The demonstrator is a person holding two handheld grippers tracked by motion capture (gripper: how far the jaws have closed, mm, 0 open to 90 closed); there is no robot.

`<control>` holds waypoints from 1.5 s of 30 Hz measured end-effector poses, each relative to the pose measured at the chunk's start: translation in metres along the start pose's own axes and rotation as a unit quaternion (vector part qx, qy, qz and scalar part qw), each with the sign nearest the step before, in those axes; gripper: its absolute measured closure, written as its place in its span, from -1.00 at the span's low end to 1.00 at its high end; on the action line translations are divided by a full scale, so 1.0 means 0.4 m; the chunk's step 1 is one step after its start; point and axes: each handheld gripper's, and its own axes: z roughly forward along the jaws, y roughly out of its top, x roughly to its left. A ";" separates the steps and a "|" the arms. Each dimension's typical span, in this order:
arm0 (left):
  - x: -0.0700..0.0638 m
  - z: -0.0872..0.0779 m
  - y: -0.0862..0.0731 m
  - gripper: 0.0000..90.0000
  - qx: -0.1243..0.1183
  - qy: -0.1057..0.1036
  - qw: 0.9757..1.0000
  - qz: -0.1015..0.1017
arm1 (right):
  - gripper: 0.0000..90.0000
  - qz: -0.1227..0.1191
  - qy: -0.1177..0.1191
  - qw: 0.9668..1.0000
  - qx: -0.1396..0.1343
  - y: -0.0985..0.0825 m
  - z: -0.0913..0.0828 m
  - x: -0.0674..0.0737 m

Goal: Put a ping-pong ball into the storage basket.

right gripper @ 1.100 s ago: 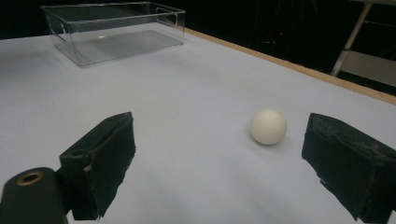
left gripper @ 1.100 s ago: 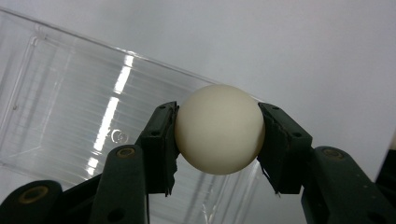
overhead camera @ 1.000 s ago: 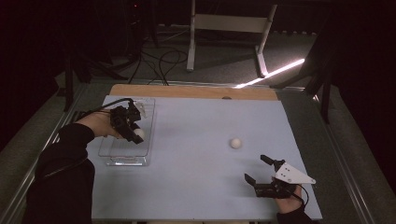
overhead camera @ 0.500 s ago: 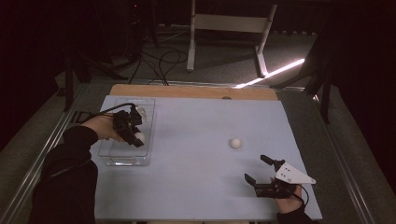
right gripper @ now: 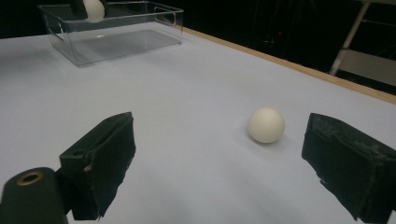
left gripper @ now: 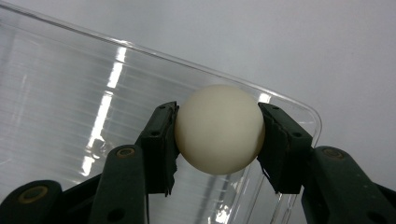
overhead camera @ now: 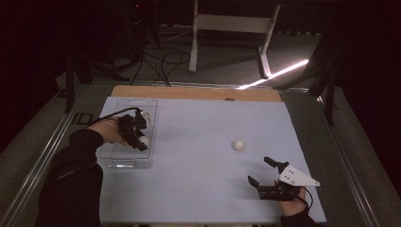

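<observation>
My left gripper (overhead camera: 142, 141) is shut on a white ball (left gripper: 219, 129), its black pads pressing both sides. It holds the ball just above the clear plastic bin (overhead camera: 116, 158) at the table's left, near the bin's right wall (left gripper: 299, 105). The held ball (right gripper: 93, 9) also shows over the bin (right gripper: 135, 42) in the right gripper view. A second white ball (overhead camera: 239, 144) lies on the pale blue table, right of centre. My right gripper (overhead camera: 265, 172) rests near the front right edge, jaws wide apart, with that ball (right gripper: 266, 124) a little way ahead between the jaw lines, untouched.
The pale blue mat (overhead camera: 198, 189) covers the table, with a wooden strip (overhead camera: 189, 93) along its far edge. Beyond it a white stand (overhead camera: 231, 28) and cables (overhead camera: 161, 61) sit on the dark floor. Metal rails (overhead camera: 56, 151) run along both sides.
My left hand has sunk lower over the bin with the ball still held. The right gripper and the loose ball have stayed put.
</observation>
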 end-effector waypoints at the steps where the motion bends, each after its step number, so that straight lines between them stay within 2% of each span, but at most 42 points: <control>1: 0.001 0.002 0.000 0.15 0.000 0.000 1.000 -0.003 | -0.79 -0.001 0.000 1.000 0.000 0.000 0.000 0.000; 5: 0.005 0.007 0.000 0.14 -0.002 -0.011 1.000 -0.008 | -0.79 -0.001 -0.002 1.000 -0.001 0.001 -0.002 0.000; 7: 0.008 0.008 -0.001 0.13 0.002 -0.009 1.000 -0.019 | -0.79 0.000 -0.003 1.000 0.000 0.001 -0.003 -0.001; 8: 0.009 0.007 -0.001 -0.02 0.005 -0.006 1.000 -0.024 | -0.79 0.000 -0.003 1.000 0.000 0.000 -0.002 0.000; 12: 0.007 -0.006 -0.002 -0.23 -0.002 0.011 1.000 -0.025 | -0.79 -0.002 -0.002 1.000 -0.001 0.001 -0.002 0.000; 13: 0.007 -0.011 -0.002 -0.24 -0.008 0.008 1.000 -0.029 | -0.79 -0.002 -0.003 1.000 0.000 0.001 -0.003 0.000; 14: 0.007 -0.016 -0.001 -0.35 -0.014 -0.001 0.999 -0.031 | -0.79 -0.003 -0.003 1.000 -0.001 0.000 -0.003 -0.001; 15: 0.005 -0.020 0.000 -0.40 -0.017 0.003 1.000 -0.026 | -0.79 -0.001 -0.004 1.000 0.000 0.000 -0.003 -0.001; 17: 0.003 -0.026 0.004 -0.46 -0.022 0.003 0.999 -0.030 | -0.79 -0.002 -0.004 1.000 0.000 0.001 -0.003 -0.001; 24: -0.011 -0.034 0.018 -0.91 -0.018 0.001 1.000 -0.023 | -0.79 -0.003 -0.005 1.000 0.000 0.002 -0.004 0.000; 27: -0.017 -0.037 0.026 -0.96 -0.020 -0.002 1.000 -0.020 | -0.79 -0.001 -0.005 1.000 0.000 0.003 -0.004 0.001; 38: -0.046 -0.060 0.069 -0.97 -0.042 -0.008 0.999 0.001 | -0.79 -0.001 -0.005 1.000 0.000 0.003 -0.005 0.001; 39: -0.049 -0.062 0.074 -0.97 -0.043 -0.004 0.999 0.001 | -0.79 -0.001 -0.006 1.000 0.000 0.004 -0.005 0.001; 41: -0.054 -0.064 0.082 -0.97 -0.050 -0.012 0.999 0.003 | -0.79 -0.003 -0.005 1.000 -0.001 0.004 -0.005 0.001; 45: -0.061 -0.067 0.097 -0.98 -0.055 -0.012 0.998 0.006 | -0.79 -0.004 -0.006 1.000 -0.002 0.005 -0.005 0.001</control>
